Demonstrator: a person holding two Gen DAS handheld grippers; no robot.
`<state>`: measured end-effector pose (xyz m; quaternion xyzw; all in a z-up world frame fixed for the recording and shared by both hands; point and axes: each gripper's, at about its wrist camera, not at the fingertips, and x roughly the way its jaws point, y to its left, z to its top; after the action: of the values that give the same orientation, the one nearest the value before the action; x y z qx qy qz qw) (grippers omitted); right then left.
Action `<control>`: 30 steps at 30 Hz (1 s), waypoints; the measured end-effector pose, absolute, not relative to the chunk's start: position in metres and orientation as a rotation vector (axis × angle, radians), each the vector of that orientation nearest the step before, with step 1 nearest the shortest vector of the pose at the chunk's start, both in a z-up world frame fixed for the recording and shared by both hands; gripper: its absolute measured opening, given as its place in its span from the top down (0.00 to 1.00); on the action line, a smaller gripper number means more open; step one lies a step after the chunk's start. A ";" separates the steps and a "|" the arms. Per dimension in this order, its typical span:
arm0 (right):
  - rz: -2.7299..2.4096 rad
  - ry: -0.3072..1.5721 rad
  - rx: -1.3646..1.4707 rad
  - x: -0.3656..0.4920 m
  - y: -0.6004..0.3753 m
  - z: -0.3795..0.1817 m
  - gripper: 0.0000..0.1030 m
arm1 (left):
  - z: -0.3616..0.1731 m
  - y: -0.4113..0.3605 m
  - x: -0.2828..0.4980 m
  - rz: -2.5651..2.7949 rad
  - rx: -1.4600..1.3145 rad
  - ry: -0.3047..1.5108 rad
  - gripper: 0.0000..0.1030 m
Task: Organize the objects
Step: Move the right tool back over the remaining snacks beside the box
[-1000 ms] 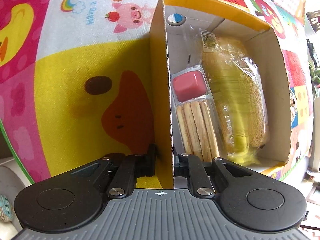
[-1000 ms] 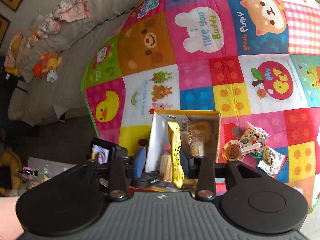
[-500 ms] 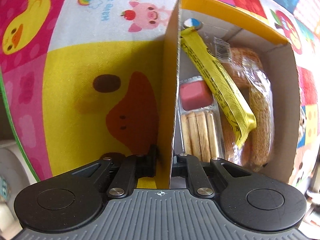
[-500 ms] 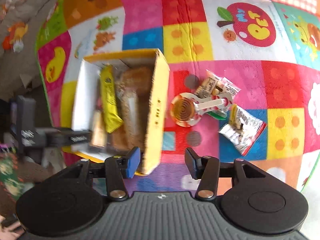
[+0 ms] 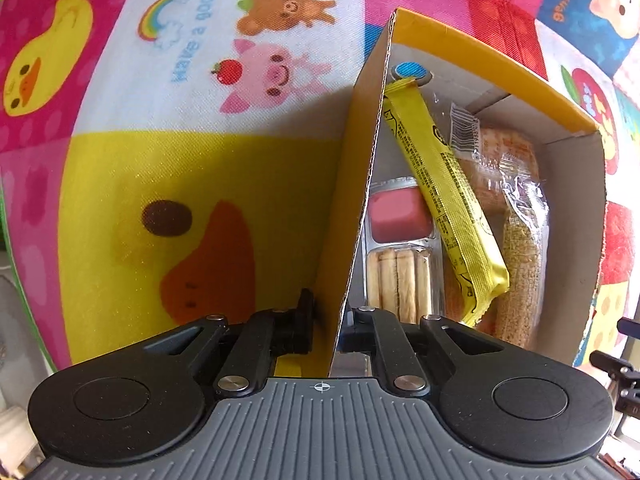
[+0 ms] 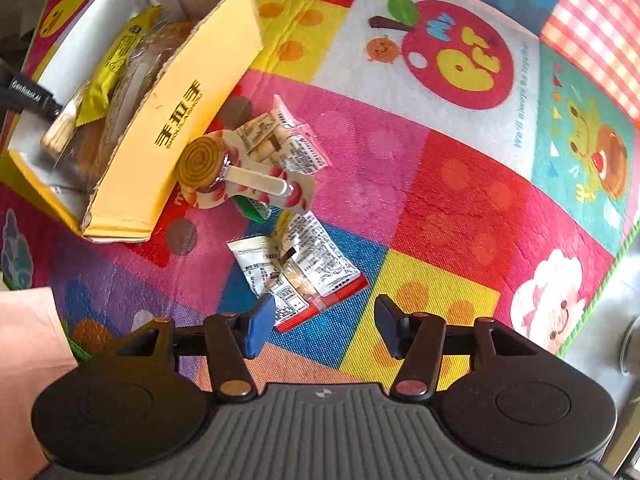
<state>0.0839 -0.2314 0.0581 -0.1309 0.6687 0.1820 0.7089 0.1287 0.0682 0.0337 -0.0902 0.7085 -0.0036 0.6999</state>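
Left gripper [image 5: 324, 330]: we keep it pinched narrow on the side wall of the open yellow cardboard box [image 5: 352, 208], one finger outside and one inside; we judge this steadies the box while snacks go in.
Right gripper [image 6: 325, 326]: we point it down at the mat with its blue-padded jaws opening and nothing between them, just short of the nearest loose packet.
Box contents: a long yellow foil snack bar [image 5: 440, 200] lies slanted over a clear tray of pink dip and biscuit sticks [image 5: 398, 256], beside a clear-wrapped sesame bread roll [image 5: 520, 240].
Still outside: a clear plastic packet with a red edge and printed label [image 6: 298, 268] lies flat on the colourful cartoon patchwork play mat [image 6: 460, 184], well apart from the box; a spiral lollipop in printed wrap [image 6: 224, 168] touches the box's outer wall, with a small pink-edged packet [image 6: 280, 136] just behind it.
Green item: something green pokes out under the lollipop; we cannot tell what it is.
Progress: we judge the sorting partly done, the red-edged packet likely next.
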 end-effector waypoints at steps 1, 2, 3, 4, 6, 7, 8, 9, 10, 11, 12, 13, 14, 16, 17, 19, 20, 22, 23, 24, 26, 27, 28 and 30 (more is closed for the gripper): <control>0.426 1.487 -0.288 0.085 -0.229 0.056 0.46 | 0.033 0.069 0.130 -0.004 -0.199 1.583 0.89; 0.442 1.488 -0.286 0.086 -0.225 0.053 0.46 | 0.031 0.067 0.129 0.000 -0.195 1.589 0.89; 0.451 1.485 -0.289 0.087 -0.222 0.051 0.46 | 0.030 0.066 0.129 0.004 -0.187 1.596 0.89; 0.457 1.481 -0.289 0.088 -0.218 0.050 0.46 | 0.031 0.064 0.128 0.006 -0.176 1.601 0.89; 0.462 1.476 -0.267 0.091 -0.213 0.048 0.46 | 0.032 0.059 0.126 0.008 -0.153 1.609 0.89; 0.466 1.474 -0.254 0.092 -0.212 0.048 0.46 | 0.032 0.057 0.126 0.011 -0.144 1.611 0.89; 0.470 1.471 -0.244 0.093 -0.211 0.048 0.46 | 0.032 0.055 0.125 0.014 -0.139 1.612 0.89; 0.473 1.466 -0.242 0.092 -0.209 0.049 0.46 | 0.031 0.053 0.126 0.018 -0.139 1.613 0.89; 0.477 1.463 -0.242 0.091 -0.209 0.049 0.46 | 0.031 0.052 0.126 0.022 -0.138 1.613 0.89; 0.478 1.462 -0.241 0.091 -0.208 0.049 0.46 | 0.031 0.051 0.124 0.029 -0.136 1.611 0.90; 0.473 1.463 -0.236 0.090 -0.209 0.049 0.46 | 0.032 0.052 0.125 0.034 -0.139 1.609 0.89; 0.461 1.466 -0.222 0.090 -0.213 0.049 0.46 | 0.032 0.054 0.124 0.032 -0.149 1.608 0.89; 0.441 1.472 -0.189 0.090 -0.219 0.050 0.46 | 0.033 0.056 0.123 0.031 -0.157 1.606 0.89; 0.371 1.500 -0.070 0.090 -0.240 0.049 0.46 | 0.035 0.061 0.121 0.029 -0.160 1.599 0.89; 0.320 1.519 -0.003 0.089 -0.254 0.047 0.46 | 0.035 0.065 0.116 0.027 -0.162 1.598 0.89; 0.203 1.558 0.101 0.084 -0.281 0.040 0.45 | 0.036 0.072 0.109 0.031 -0.166 1.599 0.89; 0.142 1.578 0.131 0.080 -0.292 0.036 0.45 | 0.040 0.075 0.104 0.034 -0.169 1.601 0.89; 0.065 1.592 0.156 0.072 -0.306 0.032 0.45 | 0.040 0.078 0.098 0.032 -0.168 1.608 0.89; 0.051 1.591 0.157 0.066 -0.309 0.033 0.45 | 0.040 0.077 0.096 0.029 -0.161 1.612 0.89; 0.050 1.588 0.158 0.063 -0.308 0.035 0.45 | 0.041 0.078 0.094 0.027 -0.151 1.616 0.89; 0.072 1.579 0.166 0.059 -0.301 0.039 0.45 | 0.040 0.080 0.091 0.023 -0.144 1.623 0.89; 0.088 1.569 0.160 0.060 -0.295 0.042 0.45 | 0.041 0.081 0.090 0.021 -0.149 1.624 0.89; 0.103 1.557 0.149 0.061 -0.285 0.044 0.45 | 0.041 0.080 0.090 0.019 -0.155 1.625 0.89; 0.144 1.530 0.117 0.067 -0.267 0.048 0.45 | 0.042 0.079 0.090 0.009 -0.157 1.625 0.89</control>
<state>0.0668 -0.2666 0.0479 0.0529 0.6915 0.0652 0.7175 0.0902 0.0792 0.0419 -0.0701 0.7254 0.0040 0.6848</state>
